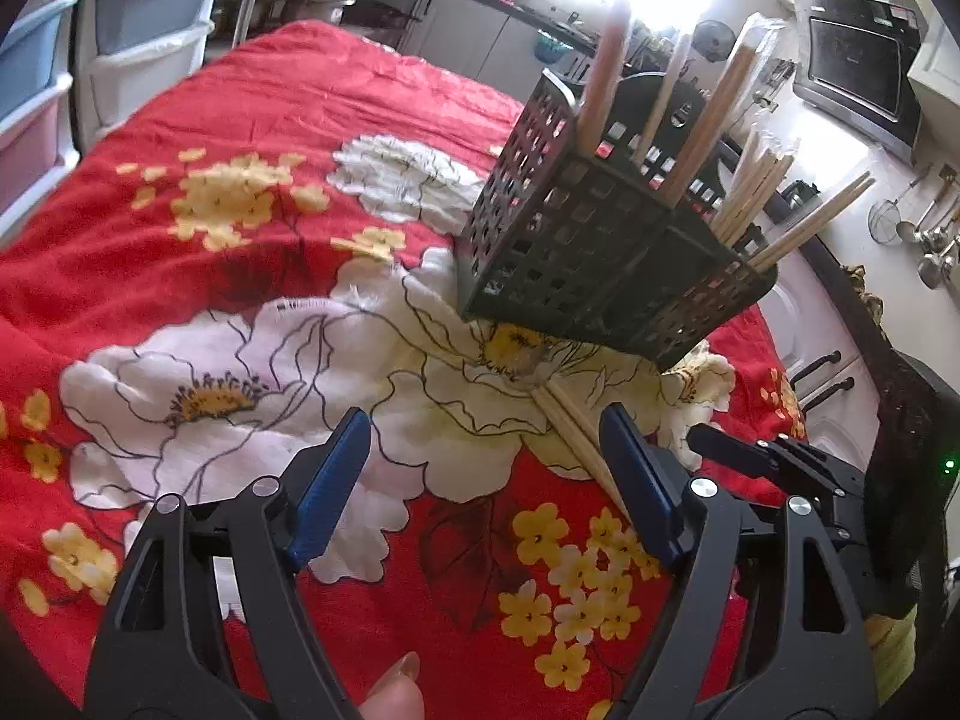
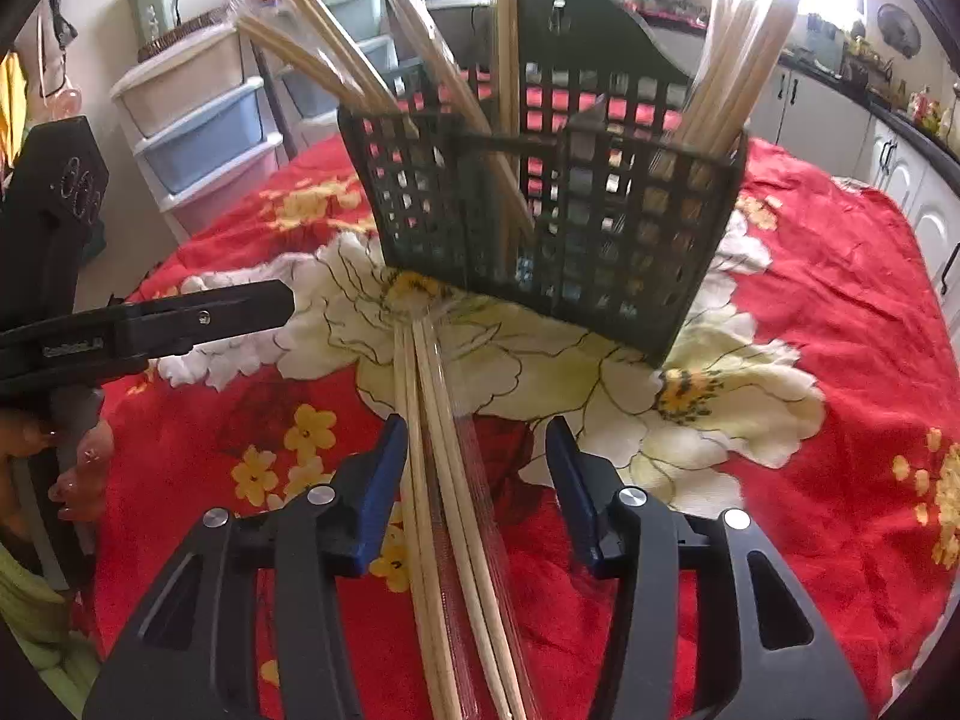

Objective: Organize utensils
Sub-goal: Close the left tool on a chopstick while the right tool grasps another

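Each black gripper (image 2: 474, 480) has blue pads (image 2: 375, 492), silver screws (image 2: 320, 495).

White lettering is seen on the side of the left gripper (image 2: 180, 324) in the right wrist view, but it is too blurred to be read. A faint mark is carried by the microwave (image 1: 858, 60) door, also unreadable. No other text, label or number can be made out.
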Action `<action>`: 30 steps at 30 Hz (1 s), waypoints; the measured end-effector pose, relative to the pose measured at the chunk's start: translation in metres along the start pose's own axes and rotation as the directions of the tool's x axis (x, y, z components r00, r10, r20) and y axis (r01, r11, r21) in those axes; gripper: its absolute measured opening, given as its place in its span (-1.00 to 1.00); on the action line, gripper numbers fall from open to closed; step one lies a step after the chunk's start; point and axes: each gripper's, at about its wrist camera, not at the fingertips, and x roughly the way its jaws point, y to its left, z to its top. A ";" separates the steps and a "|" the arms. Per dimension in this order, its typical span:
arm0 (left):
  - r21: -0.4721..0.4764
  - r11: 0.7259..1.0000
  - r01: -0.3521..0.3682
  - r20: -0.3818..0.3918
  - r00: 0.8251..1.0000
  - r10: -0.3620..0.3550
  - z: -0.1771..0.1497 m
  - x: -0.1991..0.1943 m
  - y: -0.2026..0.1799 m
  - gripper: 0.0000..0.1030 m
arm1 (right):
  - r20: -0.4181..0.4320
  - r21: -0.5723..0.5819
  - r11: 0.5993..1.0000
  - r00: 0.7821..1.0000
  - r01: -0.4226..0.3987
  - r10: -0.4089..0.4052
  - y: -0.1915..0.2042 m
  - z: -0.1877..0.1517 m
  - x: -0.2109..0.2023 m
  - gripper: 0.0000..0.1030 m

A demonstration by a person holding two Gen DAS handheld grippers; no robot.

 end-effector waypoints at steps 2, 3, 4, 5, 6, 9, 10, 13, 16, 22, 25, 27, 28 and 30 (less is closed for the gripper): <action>-0.004 1.000 0.004 -0.014 1.000 -0.004 -0.001 0.004 0.002 0.37 | -0.022 0.000 1.000 1.000 -0.006 0.006 0.000 0.001 0.007 -0.16; -0.001 1.000 0.005 -0.020 1.000 -0.005 -0.001 0.005 0.001 0.34 | -0.034 -0.002 1.000 0.999 -0.007 0.007 0.000 0.002 0.011 -0.17; 0.002 1.000 0.009 -0.026 1.000 -0.009 -0.002 0.007 0.001 0.24 | -0.041 -0.005 1.000 0.999 -0.008 0.008 0.001 0.002 0.014 -0.17; 0.000 1.000 0.015 -0.035 0.999 -0.015 -0.002 0.009 0.001 0.21 | -0.051 -0.010 1.000 0.999 -0.009 0.008 0.002 0.002 0.017 -0.18; -0.002 1.000 0.019 -0.043 0.999 -0.019 -0.002 0.011 0.000 0.17 | -0.060 -0.016 1.000 0.998 -0.008 0.007 0.003 0.003 0.020 -0.20; 0.001 1.000 0.021 -0.061 0.998 -0.021 -0.003 0.017 -0.002 0.07 | -0.074 -0.005 1.000 0.997 -0.013 0.013 0.002 0.006 0.029 -0.24; 0.001 1.000 0.025 -0.068 0.997 -0.025 -0.003 0.019 -0.003 0.06 | -0.076 -0.002 1.000 0.997 -0.013 0.013 0.001 0.008 0.029 -0.28; 0.004 0.999 0.040 -0.093 0.995 -0.040 -0.002 0.028 -0.008 0.06 | -0.093 0.034 0.999 0.995 -0.026 0.029 -0.007 0.009 0.035 -0.38; -0.008 0.998 0.066 -0.121 0.990 -0.067 0.002 0.038 -0.012 0.06 | -0.090 0.079 0.996 0.995 -0.035 0.042 -0.017 0.009 0.033 -0.62; -0.021 0.997 0.077 -0.162 0.984 -0.079 0.015 0.060 -0.020 -0.25 | -0.070 0.163 0.985 0.996 -0.051 0.063 -0.035 0.005 0.023 -0.80; -0.011 0.999 0.037 -0.167 0.985 -0.038 0.019 0.067 -0.023 -0.45 | -0.038 0.177 0.982 0.997 -0.060 0.068 -0.037 0.000 0.009 -0.87; -0.010 1.000 0.025 -0.166 0.986 -0.026 0.021 0.071 -0.024 -0.49 | -0.013 0.181 0.981 0.997 -0.073 0.077 -0.038 -0.003 -0.002 -0.89; -0.004 1.000 0.019 -0.164 0.986 -0.019 0.021 0.072 -0.025 -0.56 | -0.007 0.180 0.981 0.997 -0.076 0.079 -0.037 -0.004 -0.005 -0.89; 0.000 1.000 0.012 -0.159 0.987 -0.011 0.022 0.074 -0.025 -0.65 | 0.009 0.173 0.982 0.997 -0.081 0.081 -0.034 -0.005 -0.012 -0.89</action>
